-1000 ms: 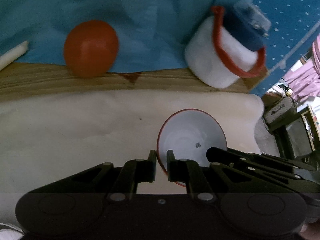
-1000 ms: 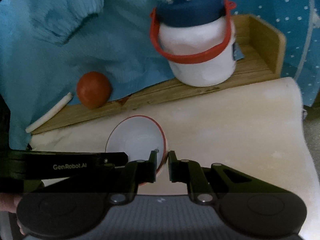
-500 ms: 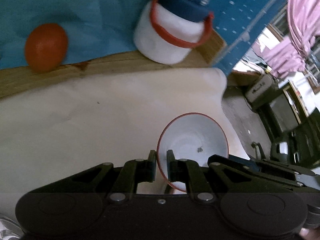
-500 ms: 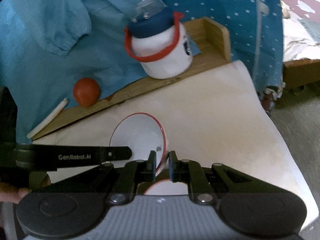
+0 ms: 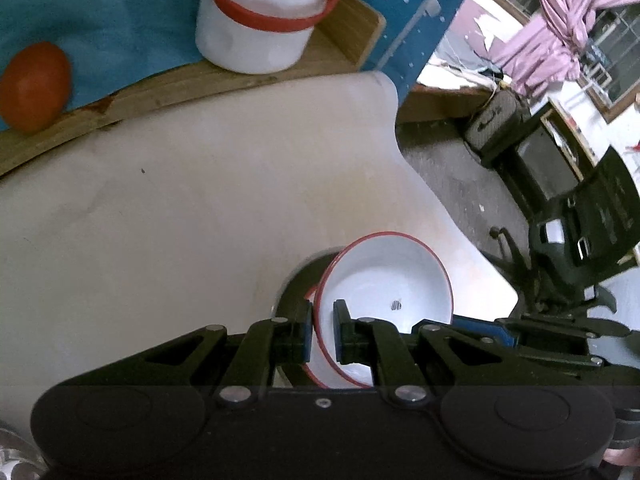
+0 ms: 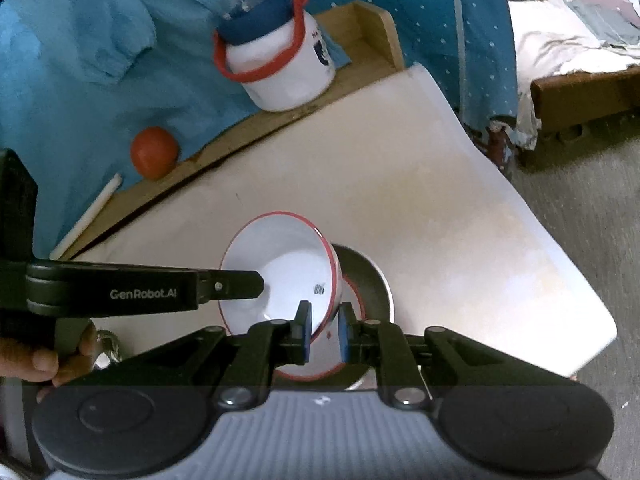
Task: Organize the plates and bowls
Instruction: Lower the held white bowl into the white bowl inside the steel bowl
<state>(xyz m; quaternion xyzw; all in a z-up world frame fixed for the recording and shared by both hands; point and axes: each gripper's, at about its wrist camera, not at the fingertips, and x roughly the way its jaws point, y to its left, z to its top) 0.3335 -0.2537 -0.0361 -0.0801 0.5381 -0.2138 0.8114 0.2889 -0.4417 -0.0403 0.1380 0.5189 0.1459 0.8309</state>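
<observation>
Both grippers are on the same white bowl (image 5: 384,280) with the thin red rim. The left gripper (image 5: 322,330) has its blue-padded jaws pinched nearly closed on the rim at the bowl's 7 o'clock edge in the left wrist view. The right gripper (image 6: 323,330) is clamped just as narrowly on the opposite side of the rim, at 5 o'clock of the bowl (image 6: 280,276) in its own view. The bowl is tilted, its mouth turned toward each camera, and it holds nothing; there's only a small dark mark on the inside wall.

It sits low and centre in both views, over the white table (image 6: 440,200) near the table's near right corner. Right beneath it lies a dark round plate (image 6: 372,280), and another red-rimmed white dish (image 6: 308,372) peeks out under the gripper jaws; whether the bowl touches either, I can't tell.

Look to 12 o'clock: a white tub (image 6: 288,68) with a dark blue lid and a red handle stands on the wooden ledge (image 6: 360,28) at the table's far edge. Its contents are hidden. At 10 o'clock in the right wrist view an orange-red ball (image 6: 154,152) rests on the ledge against blue cloth (image 6: 80,60), with a white stick (image 6: 88,216) lying below it. A hand (image 6: 36,360) grips the left tool at 8 o'clock.
</observation>
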